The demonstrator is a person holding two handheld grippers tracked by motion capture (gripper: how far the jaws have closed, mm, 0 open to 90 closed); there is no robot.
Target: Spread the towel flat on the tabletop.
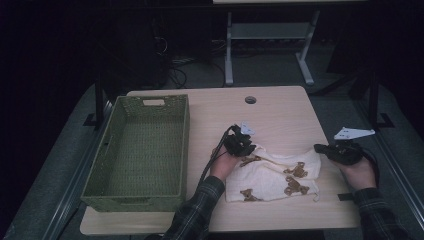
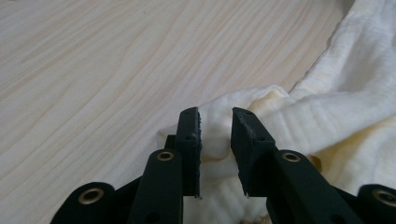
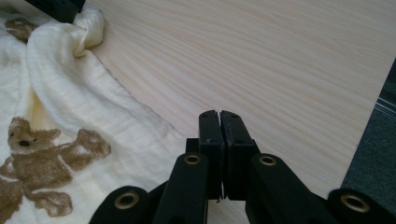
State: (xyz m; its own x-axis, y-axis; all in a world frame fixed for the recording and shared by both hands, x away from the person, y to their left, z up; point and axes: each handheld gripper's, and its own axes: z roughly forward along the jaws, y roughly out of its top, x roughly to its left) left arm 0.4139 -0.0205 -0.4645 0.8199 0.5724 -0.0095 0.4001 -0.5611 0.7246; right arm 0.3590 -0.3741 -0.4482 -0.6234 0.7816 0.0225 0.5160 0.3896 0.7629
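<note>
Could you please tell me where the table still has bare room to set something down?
The table is bare beyond the cream bear-print cloth, around the round cable hole. The green basket holds nothing. The near edge is crowded.

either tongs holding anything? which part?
Left tongs straddle a bunched corner of the cream teddy-bear-print cloth; a firm pinch cannot be told. Right tongs are shut, nothing visible between them.

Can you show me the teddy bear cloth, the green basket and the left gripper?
cloth (image 1: pixel 270 175), high view, middle of the fabric
basket (image 1: pixel 186 150), high view, right wall
left gripper (image 2: pixel 215 126), left gripper view, between the fingertips
</note>
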